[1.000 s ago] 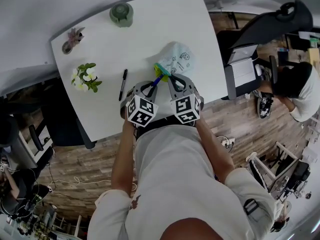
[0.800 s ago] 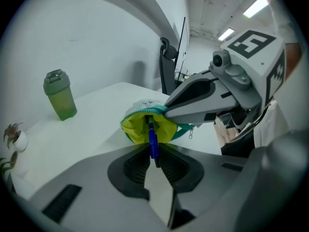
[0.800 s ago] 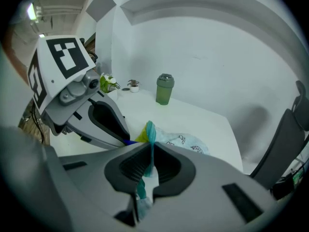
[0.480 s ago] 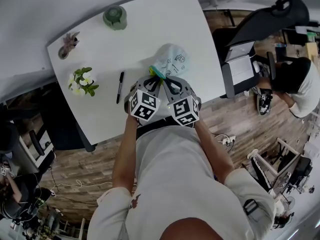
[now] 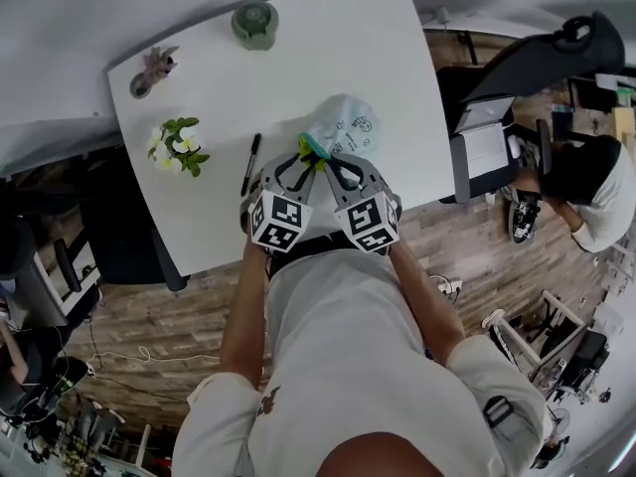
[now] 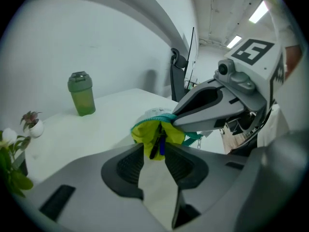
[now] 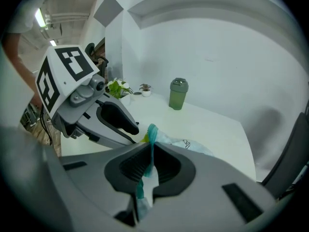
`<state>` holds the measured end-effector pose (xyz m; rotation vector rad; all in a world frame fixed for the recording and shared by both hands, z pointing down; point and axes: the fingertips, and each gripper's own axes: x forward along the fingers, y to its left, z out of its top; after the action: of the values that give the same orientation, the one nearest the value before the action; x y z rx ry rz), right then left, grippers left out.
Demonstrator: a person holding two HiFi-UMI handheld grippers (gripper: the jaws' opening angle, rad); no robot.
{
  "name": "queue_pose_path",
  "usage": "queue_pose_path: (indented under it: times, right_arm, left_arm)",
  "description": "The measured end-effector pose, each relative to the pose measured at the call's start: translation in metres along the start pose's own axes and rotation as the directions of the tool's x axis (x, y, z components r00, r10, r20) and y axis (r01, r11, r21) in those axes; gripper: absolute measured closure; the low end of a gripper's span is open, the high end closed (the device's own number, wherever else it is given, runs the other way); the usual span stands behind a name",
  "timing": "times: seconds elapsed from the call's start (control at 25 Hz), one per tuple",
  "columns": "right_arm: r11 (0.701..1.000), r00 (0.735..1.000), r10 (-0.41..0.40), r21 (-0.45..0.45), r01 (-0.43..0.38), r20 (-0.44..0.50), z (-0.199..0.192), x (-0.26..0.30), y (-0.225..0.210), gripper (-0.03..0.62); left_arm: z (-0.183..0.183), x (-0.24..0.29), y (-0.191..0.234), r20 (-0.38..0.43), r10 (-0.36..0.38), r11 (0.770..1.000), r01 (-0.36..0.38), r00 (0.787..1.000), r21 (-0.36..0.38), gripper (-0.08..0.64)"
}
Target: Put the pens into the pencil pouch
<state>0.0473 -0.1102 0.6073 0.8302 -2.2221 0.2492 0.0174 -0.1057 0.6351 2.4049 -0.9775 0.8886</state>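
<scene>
A pale blue pencil pouch (image 5: 348, 125) with a teal zip edge and yellow lining lies near the table's front edge. My right gripper (image 7: 151, 153) is shut on its teal edge (image 7: 152, 132) and holds the mouth up. The left gripper (image 6: 154, 153) is right at the yellow opening (image 6: 145, 132) and its jaws are opening. A dark blue pen (image 6: 158, 146) stands between them with its far end inside the pouch, and the pads do not press on it. In the head view both grippers, left (image 5: 298, 162) and right (image 5: 333, 162), meet at the mouth. A black pen (image 5: 249, 164) lies to the left.
On the white table (image 5: 328, 48) stand a green bottle (image 5: 254, 23) at the back, a flowering plant (image 5: 179, 147) and a small pot (image 5: 151, 71) at the left. Beyond the right edge a dark chair (image 5: 537, 53) stands and a person (image 5: 586, 177) sits.
The blue pen that stuck out between the left jaws has gone further into the pouch's mouth. Both grippers stay at the mouth, and the black pen has not moved.
</scene>
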Motion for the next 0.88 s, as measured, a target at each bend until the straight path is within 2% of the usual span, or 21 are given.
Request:
queue_pose_path:
  times: [0.24, 0.4, 0.52, 0.64, 0.88]
  right_arm:
    - [0.999, 0.999, 0.038, -0.034, -0.038, -0.007, 0.005, 0.007, 0.020, 0.571]
    - [0.997, 0.998, 0.056, -0.054, -0.056, -0.012, 0.007, 0.013, 0.031, 0.571]
    - [0.996, 0.998, 0.063, -0.061, -0.063, -0.017, 0.008, 0.017, 0.036, 0.571]
    - [0.996, 0.998, 0.058, -0.065, -0.060, -0.032, 0.007, 0.019, 0.036, 0.571]
    - [0.996, 0.998, 0.055, -0.065, -0.057, -0.024, 0.010, 0.020, 0.036, 0.571]
  left_arm:
    - [-0.037, -0.039, 0.027, -0.019, 0.131, 0.989, -0.132, 0.991, -0.068, 0.423]
    - [-0.070, -0.059, 0.047, -0.050, 0.220, 0.963, -0.225, 0.974, -0.147, 0.434]
    - [-0.092, -0.068, 0.059, -0.088, 0.270, 0.943, -0.282, 0.959, -0.176, 0.443]
    - [-0.110, -0.072, 0.064, -0.123, 0.291, 0.932, -0.310, 0.949, -0.187, 0.456]
    - [-0.135, -0.067, 0.064, -0.182, 0.275, 0.929, -0.310, 0.944, -0.204, 0.481]
